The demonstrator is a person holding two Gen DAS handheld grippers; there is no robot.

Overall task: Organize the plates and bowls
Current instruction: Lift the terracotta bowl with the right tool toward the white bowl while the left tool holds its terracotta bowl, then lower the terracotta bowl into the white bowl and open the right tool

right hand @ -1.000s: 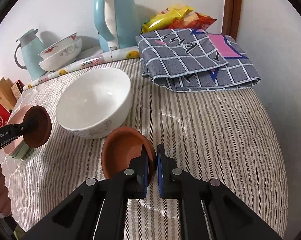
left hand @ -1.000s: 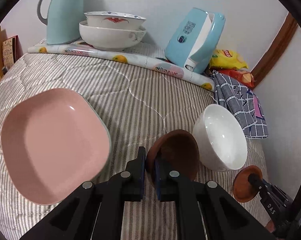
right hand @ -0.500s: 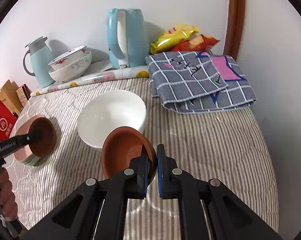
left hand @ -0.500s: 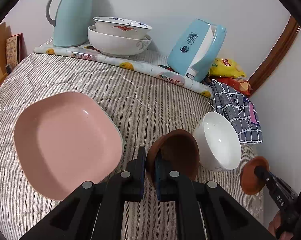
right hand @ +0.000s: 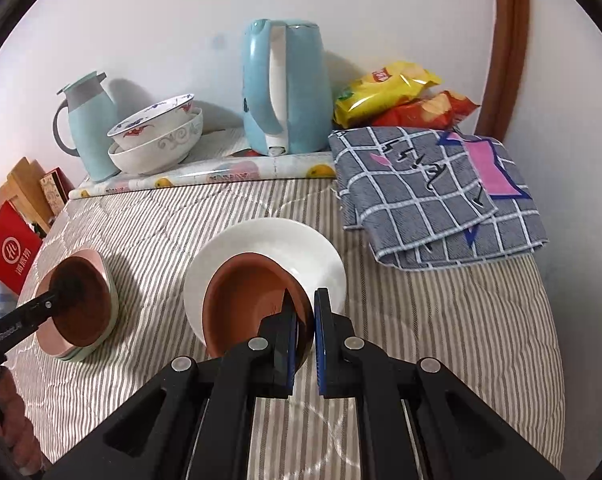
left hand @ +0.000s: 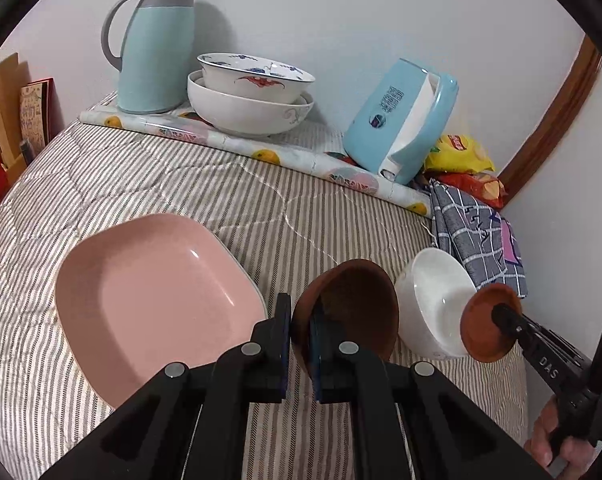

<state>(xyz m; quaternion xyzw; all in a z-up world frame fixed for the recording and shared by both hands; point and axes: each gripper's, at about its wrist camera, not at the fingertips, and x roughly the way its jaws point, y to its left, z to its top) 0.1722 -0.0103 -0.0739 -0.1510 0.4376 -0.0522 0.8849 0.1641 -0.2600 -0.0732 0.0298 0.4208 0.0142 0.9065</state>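
My left gripper (left hand: 301, 320) is shut on the rim of a brown bowl (left hand: 349, 308), held tilted above the striped cover. To its left lies a pink square plate (left hand: 153, 300). The right wrist view shows that bowl (right hand: 85, 308) hanging over the pink plate (right hand: 101, 264), which tops a small stack. My right gripper (right hand: 305, 312) is shut on the rim of a shallow brown dish (right hand: 249, 296), held just above and in front of the white bowl (right hand: 277, 240). The left wrist view shows that dish (left hand: 489, 324) beside the white bowl (left hand: 437, 304).
At the back on a fruit-print mat stand two nested white bowls (left hand: 253, 100), a pale green jug (left hand: 157, 44) and a blue kettle (left hand: 401, 120). A folded checked cloth (right hand: 433, 196) and snack bags (right hand: 401, 100) fill the back right corner. A red box (right hand: 9, 252) stands at the left edge.
Both grippers have risen with their brown dishes. The right one has moved left, so its dish now overlaps the white bowl. The left bowl now hangs over the pink plate.
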